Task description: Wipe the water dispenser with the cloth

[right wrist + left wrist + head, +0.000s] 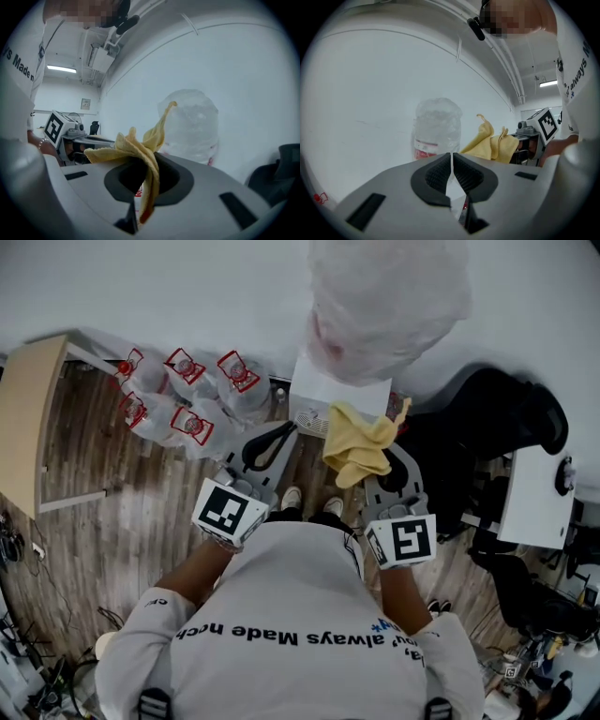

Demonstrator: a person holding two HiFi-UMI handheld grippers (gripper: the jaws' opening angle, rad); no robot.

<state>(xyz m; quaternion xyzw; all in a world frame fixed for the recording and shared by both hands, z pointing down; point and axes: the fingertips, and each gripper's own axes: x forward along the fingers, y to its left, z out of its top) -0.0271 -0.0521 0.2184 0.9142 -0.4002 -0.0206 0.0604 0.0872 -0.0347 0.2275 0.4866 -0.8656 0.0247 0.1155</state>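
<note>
Because the cloth (pixel 360 442) is limp and light, the right tool (pixel 144 177) clamps its bunched fold; the left tool (pixel 452 169) is closed, empty.

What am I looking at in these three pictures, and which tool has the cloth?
There is no robot here: a person holds a grey two-jaw tool in each hand. The head view looks steeply down over their shoulders. Each of the other two views rides on one tool and looks along its jaws. The right tool is shut on the crumpled yellow cloth. The left tool is shut with nothing in it. Ahead stands the white water dispenser, with a plastic-wrapped bottle on top. Spare clear water bottles with red labels sit on the wooden floor to its left.
</note>
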